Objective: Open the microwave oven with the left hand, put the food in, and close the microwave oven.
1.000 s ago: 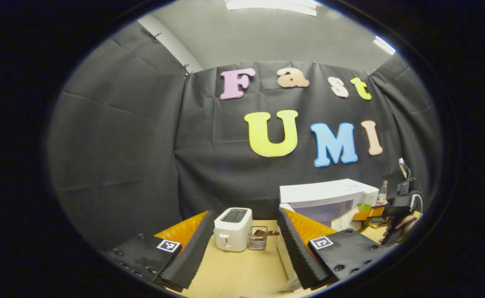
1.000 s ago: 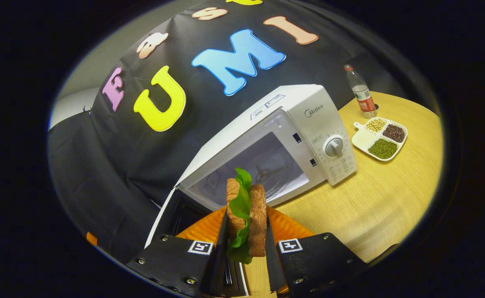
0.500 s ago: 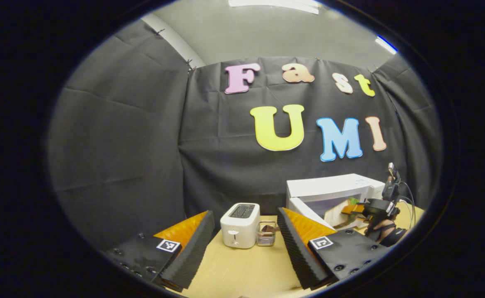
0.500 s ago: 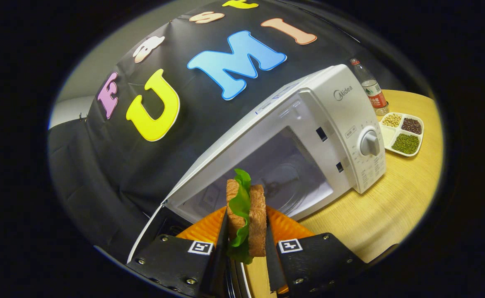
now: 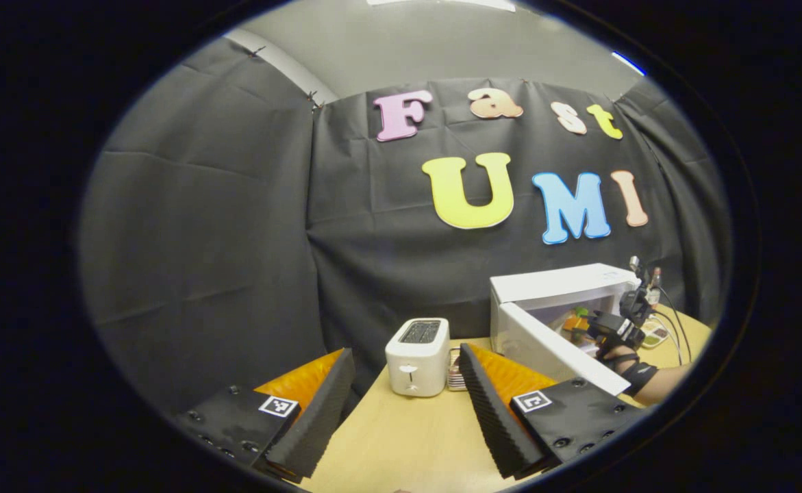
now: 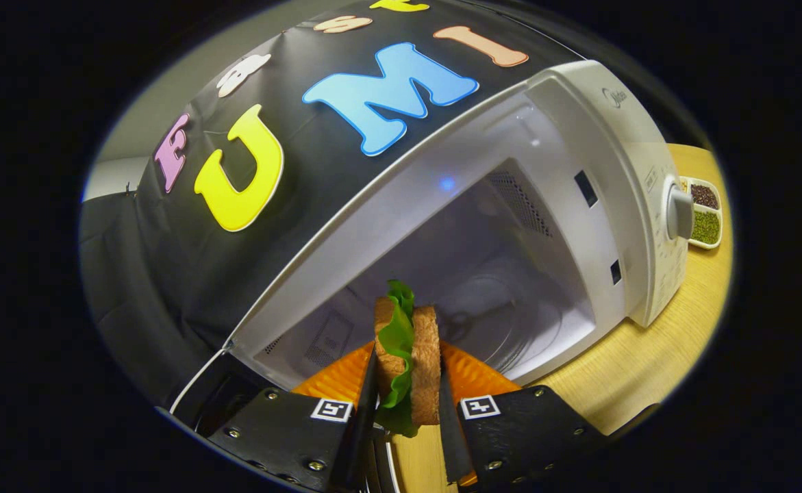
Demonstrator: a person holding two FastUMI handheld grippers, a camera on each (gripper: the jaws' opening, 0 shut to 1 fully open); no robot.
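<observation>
While the sandwich (image 6: pixel 406 363) is clamped upright between the right gripper (image 6: pixel 406 418) fingers, the open microwave oven (image 6: pixel 510 274) cavity lies straight ahead, just beyond it. The left gripper (image 5: pixel 401 404) is held spread and empty, well to the left.

Light wooden table (image 5: pixel 401 438). White microwave (image 5: pixel 565 287) stands on it, door swung open. White toaster (image 5: pixel 417 357) sits well left of it, small rack (image 5: pixel 453 378) just beside toaster. Near microwave's control side: divided dish of beans (image 6: pixel 703 212) on tabletop, bottle (image 5: pixel 655 277) behind, partly hidden.
</observation>
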